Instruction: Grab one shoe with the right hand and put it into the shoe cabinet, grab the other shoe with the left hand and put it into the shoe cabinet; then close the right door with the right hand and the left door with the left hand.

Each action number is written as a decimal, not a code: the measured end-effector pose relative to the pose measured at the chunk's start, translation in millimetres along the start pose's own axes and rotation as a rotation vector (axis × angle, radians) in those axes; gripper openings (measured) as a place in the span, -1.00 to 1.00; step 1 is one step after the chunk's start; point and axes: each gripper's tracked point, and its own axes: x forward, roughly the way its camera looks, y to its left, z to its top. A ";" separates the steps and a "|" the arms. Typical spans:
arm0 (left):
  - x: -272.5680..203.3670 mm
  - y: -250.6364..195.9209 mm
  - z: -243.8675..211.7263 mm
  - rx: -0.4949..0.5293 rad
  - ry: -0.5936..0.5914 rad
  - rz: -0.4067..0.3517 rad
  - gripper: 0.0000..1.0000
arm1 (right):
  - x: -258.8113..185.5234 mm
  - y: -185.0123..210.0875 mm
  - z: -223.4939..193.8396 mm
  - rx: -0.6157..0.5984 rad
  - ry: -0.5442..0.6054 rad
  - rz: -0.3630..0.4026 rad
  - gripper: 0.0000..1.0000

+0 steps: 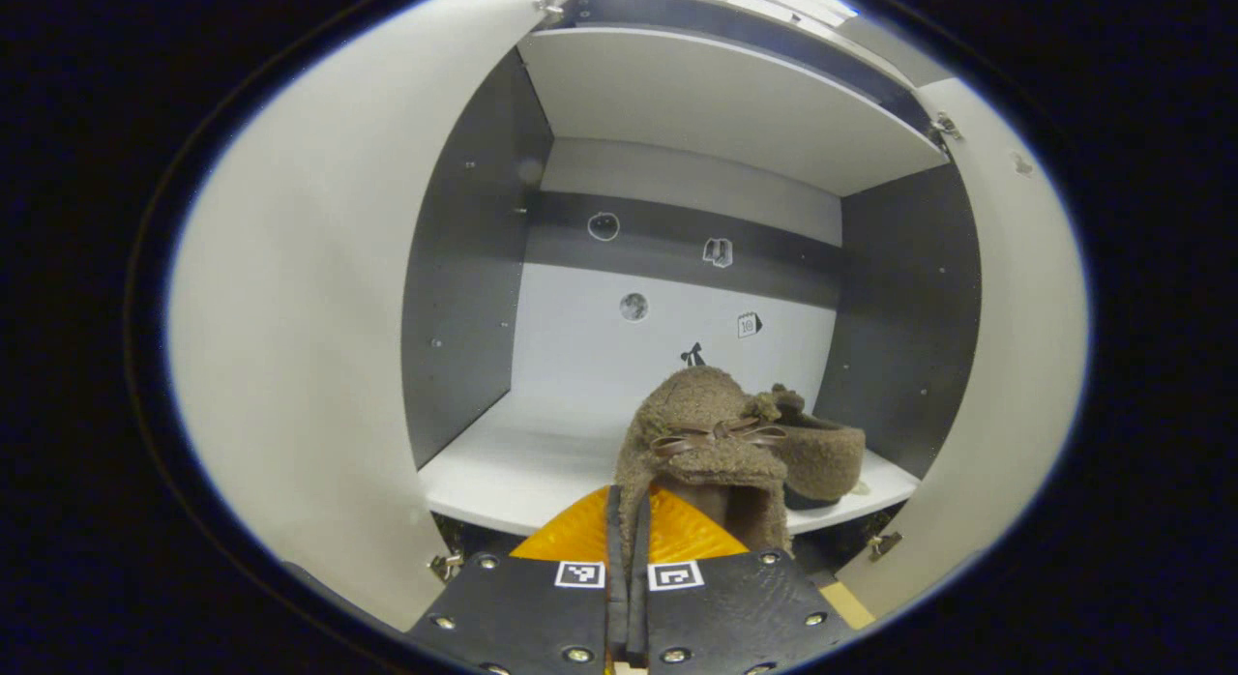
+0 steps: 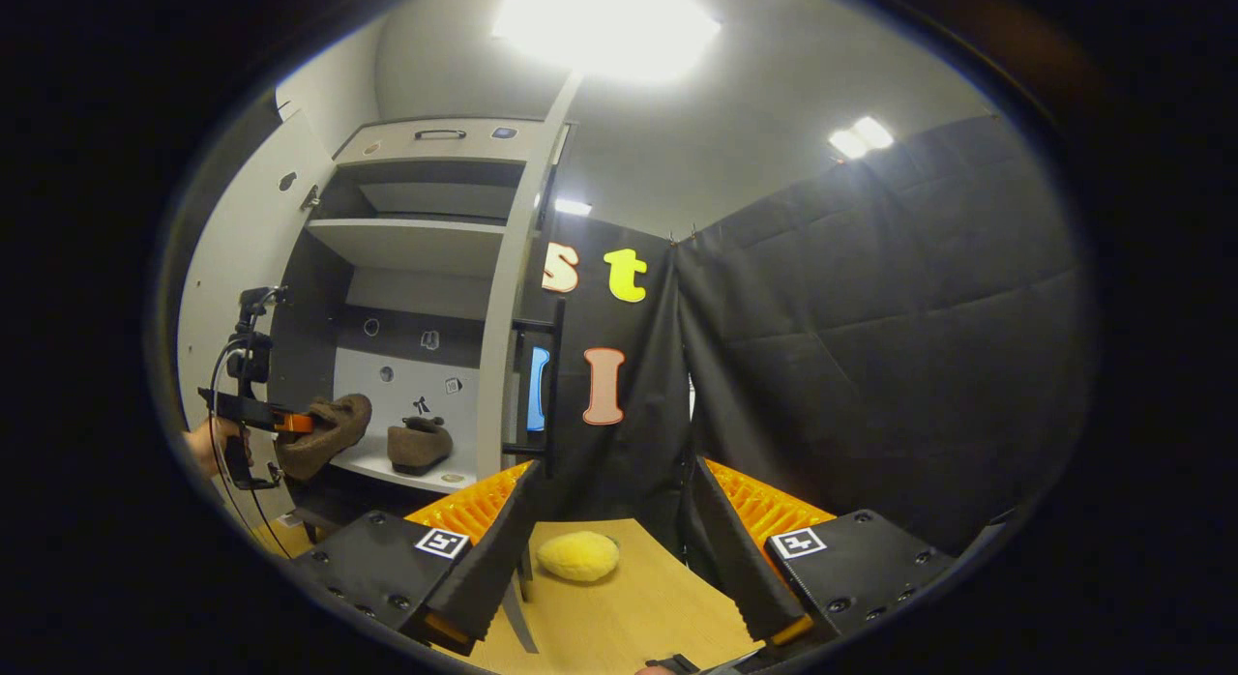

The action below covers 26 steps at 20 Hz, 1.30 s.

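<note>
My left gripper (image 1: 627,515) is shut on a brown fuzzy shoe (image 1: 704,441) with a small bow, held in the air just in front of the cabinet's lower shelf (image 1: 503,467). The other brown shoe (image 1: 822,453) stands on that shelf at the right. In the right gripper view the held shoe (image 2: 329,431) hangs from the left gripper (image 2: 290,423) at the cabinet opening, and the second shoe (image 2: 420,442) rests on the shelf. My right gripper (image 2: 619,530) is open over the wooden floor, away from the cabinet. Both cabinet doors (image 1: 300,346) stand open.
The right door (image 2: 508,317) with its dark handle (image 2: 555,385) stands open toward my right gripper. A yellow fluffy object (image 2: 578,555) lies on the wooden floor (image 2: 619,607). An upper shelf (image 1: 716,104) spans the cabinet. A hand (image 2: 208,443) holds the left gripper.
</note>
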 end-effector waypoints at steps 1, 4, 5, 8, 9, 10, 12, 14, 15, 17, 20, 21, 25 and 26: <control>10.4 -3.4 4.7 -0.003 -0.006 -0.005 -0.98 | 1.5 -2.0 -2.1 0.002 0.004 -0.006 0.94; 38.2 -7.6 16.6 -0.008 -0.007 -0.005 -0.98 | 7.9 -7.9 -5.8 0.001 0.011 -0.027 0.95; 47.3 -9.1 19.3 -0.007 -0.011 0.000 -0.98 | 9.8 -10.0 -7.8 0.000 0.013 -0.033 0.94; 74.7 -9.5 25.5 0.002 -0.014 0.012 -0.98 | 15.1 -14.3 -12.3 0.001 0.023 -0.046 0.93; 80.8 -8.1 24.8 0.008 -0.009 0.018 -0.97 | 16.9 -16.0 -14.1 -0.001 0.025 -0.051 0.94; 85.2 -8.7 23.2 0.014 0.000 0.019 -0.97 | 18.2 -17.4 -15.7 -0.003 0.027 -0.055 0.93; 92.3 -7.0 19.1 0.010 0.019 0.028 -0.98 | 23.6 -17.8 -18.8 0.002 0.035 -0.056 0.94; 98.9 -3.1 14.2 0.016 0.041 0.046 -0.87 | 28.3 -15.4 -24.1 0.017 0.050 -0.047 0.94; 100.3 0.1 9.0 0.027 0.068 0.054 -0.98 | 30.9 -12.4 -26.2 0.026 0.056 -0.038 0.94; 102.2 -2.0 9.5 0.029 0.079 0.042 -0.96 | 35.2 -8.7 -32.1 0.036 0.064 -0.024 0.94; 101.4 6.0 23.8 0.060 0.043 0.066 -0.43 | 36.7 -2.4 -36.3 0.053 0.074 0.003 0.94; 94.1 4.7 26.2 0.074 0.045 0.063 -0.11 | 38.3 -1.4 -37.5 0.057 0.072 0.011 0.94; 68.9 5.3 36.8 0.123 0.008 0.076 0.54 | 35.8 -0.5 -27.7 0.064 0.049 0.021 0.94; 57.9 3.2 41.1 0.129 -0.009 0.069 0.54 | 34.4 -0.6 -25.5 0.068 0.044 0.024 0.94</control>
